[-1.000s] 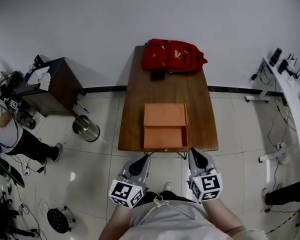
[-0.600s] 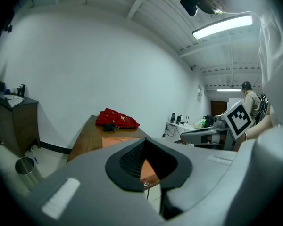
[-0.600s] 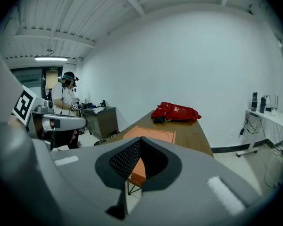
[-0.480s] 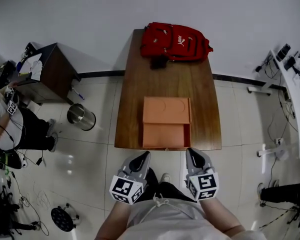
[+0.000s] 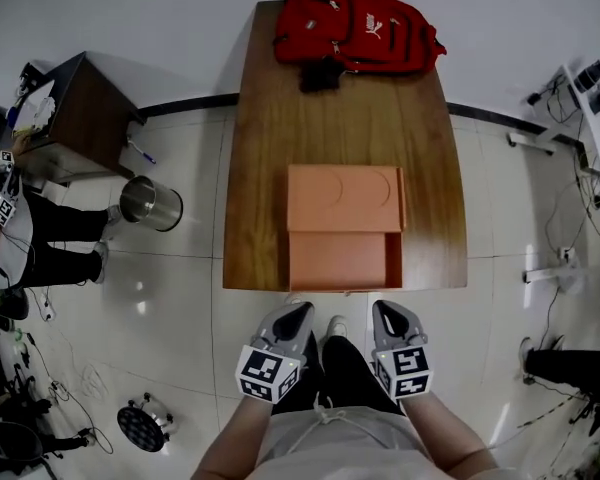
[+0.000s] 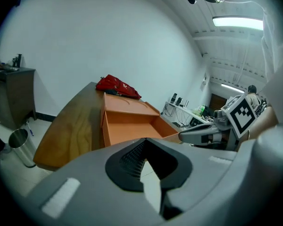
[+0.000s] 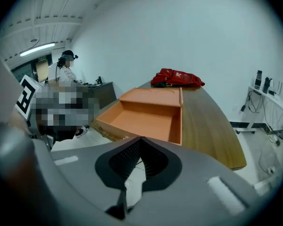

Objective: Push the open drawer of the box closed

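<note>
Hovering at seven o'clock off the table, the left gripper is pressed together, empty; the orange box sits mid-table, its drawer open toward six o'clock; the right gripper, five o'clock, is likewise closed on nothing

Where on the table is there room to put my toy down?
The widest bare table lies between the backpack and the box. Narrower strips run along the box's left and right. The near edge is crowded: the open drawer reaches it.
</note>
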Demonstrator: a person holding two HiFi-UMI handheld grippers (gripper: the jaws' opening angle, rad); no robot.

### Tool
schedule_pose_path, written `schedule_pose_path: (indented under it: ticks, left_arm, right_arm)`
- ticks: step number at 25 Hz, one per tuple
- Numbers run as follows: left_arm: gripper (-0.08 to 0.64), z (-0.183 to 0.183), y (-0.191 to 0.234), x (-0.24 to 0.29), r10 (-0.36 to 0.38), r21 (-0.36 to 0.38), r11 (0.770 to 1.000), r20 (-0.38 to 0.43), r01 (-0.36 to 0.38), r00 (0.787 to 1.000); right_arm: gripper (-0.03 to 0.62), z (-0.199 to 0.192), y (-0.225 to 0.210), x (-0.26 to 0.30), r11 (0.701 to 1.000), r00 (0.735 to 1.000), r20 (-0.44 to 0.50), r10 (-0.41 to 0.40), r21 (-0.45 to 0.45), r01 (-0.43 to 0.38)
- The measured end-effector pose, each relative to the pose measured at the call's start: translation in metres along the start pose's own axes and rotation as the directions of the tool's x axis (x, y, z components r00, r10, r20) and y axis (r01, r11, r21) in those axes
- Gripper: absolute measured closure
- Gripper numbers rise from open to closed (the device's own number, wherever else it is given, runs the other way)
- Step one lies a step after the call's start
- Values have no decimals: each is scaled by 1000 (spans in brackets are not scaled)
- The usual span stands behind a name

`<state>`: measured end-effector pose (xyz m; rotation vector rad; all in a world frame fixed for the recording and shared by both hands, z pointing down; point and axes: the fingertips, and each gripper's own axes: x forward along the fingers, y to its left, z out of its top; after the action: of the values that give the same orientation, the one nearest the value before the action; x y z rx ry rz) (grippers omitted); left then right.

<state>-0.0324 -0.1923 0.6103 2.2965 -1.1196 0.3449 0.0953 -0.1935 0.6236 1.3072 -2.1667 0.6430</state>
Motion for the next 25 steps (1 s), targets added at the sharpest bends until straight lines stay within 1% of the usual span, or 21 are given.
schedule_pose_path:
  ticks: [4, 7, 12, 16, 21, 25]
  left_arm:
    - [554, -24, 16, 17, 6, -23, 1000, -45, -7, 999]
    - [554, -32, 23, 27, 10, -46, 999, -63, -13, 998]
    - [554, -31, 20, 37, -25, -59, 998, -78, 20, 997]
    - [554, -26, 28, 46, -24, -62, 998, -90, 19, 996]
    - [554, -15, 41, 59, -30, -73, 997, -98, 22, 995]
    - [554, -2, 49, 69, -29, -75, 997, -84, 22, 996]
  right_arm:
    - [584, -22, -4, 23, 999, 999, -49, -5, 33, 6]
    - [584, -28, -8, 37, 997, 997, -74, -8, 72, 13]
    - [584, -25, -11, 50, 997, 995, -95, -6, 81, 14]
    - [584, -19, -16, 58, 995, 995, -103, -5, 100, 15]
    - [584, -11, -17, 72, 995, 993, -118, 1, 96, 11]
    - [584, 1, -25, 85, 995, 994, -110, -9, 97, 20]
